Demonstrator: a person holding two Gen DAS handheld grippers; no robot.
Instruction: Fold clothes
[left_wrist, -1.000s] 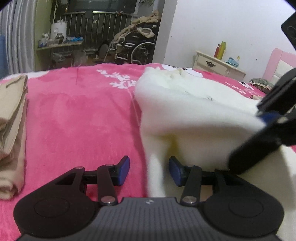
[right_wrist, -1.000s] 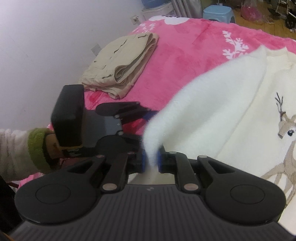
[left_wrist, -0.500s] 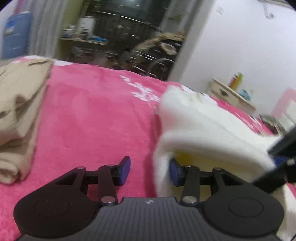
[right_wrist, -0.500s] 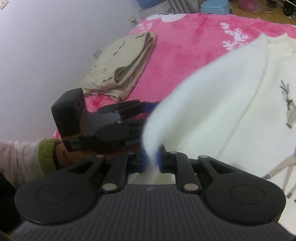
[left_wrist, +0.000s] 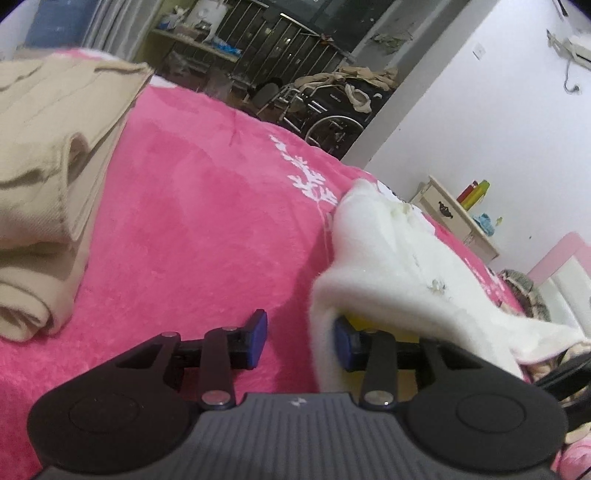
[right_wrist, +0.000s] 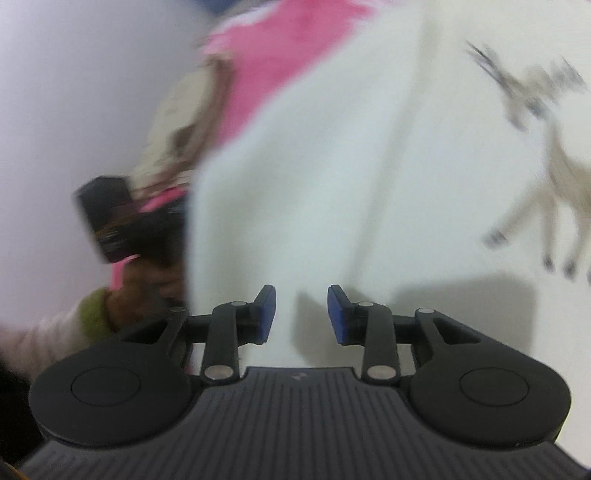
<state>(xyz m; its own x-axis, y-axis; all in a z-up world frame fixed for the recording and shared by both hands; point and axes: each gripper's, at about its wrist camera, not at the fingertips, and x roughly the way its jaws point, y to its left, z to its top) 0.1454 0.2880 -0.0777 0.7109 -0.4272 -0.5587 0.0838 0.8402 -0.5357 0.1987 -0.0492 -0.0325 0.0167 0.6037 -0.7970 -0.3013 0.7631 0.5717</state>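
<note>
A white fleece sweater (left_wrist: 388, 266) is lying spread on a bed covered by a pink blanket (left_wrist: 207, 221). In the left wrist view, the left claw (left_wrist: 299, 341) is sitting low over the blanket with its blue pads standing apart; a fold of the sweater's edge is hanging down between them, touching the right pad (left_wrist: 343, 343), while the left pad (left_wrist: 257, 338) is showing clear of the cloth. A folded beige garment (left_wrist: 48, 177) is resting on the blanket well off to the left of the sweater. Beyond the bed, a wheelchair (left_wrist: 332, 114) piled with clothes is standing by a white wall, and a cream cabinet (left_wrist: 454, 221) with bottles on top is standing further right.

In the right wrist view, which is blurred, the right claw (right_wrist: 301, 314) is hovering over the sweater (right_wrist: 332, 166) with its pads wide apart and gripping nothing; white fabric is filling the space beneath and ahead of it. A deer design (right_wrist: 546, 147) is showing on the sweater to the right. At the left edge, a person's hand (right_wrist: 147, 280) with a green cuff is holding the other tool's black body beside the sweater's edge.
</note>
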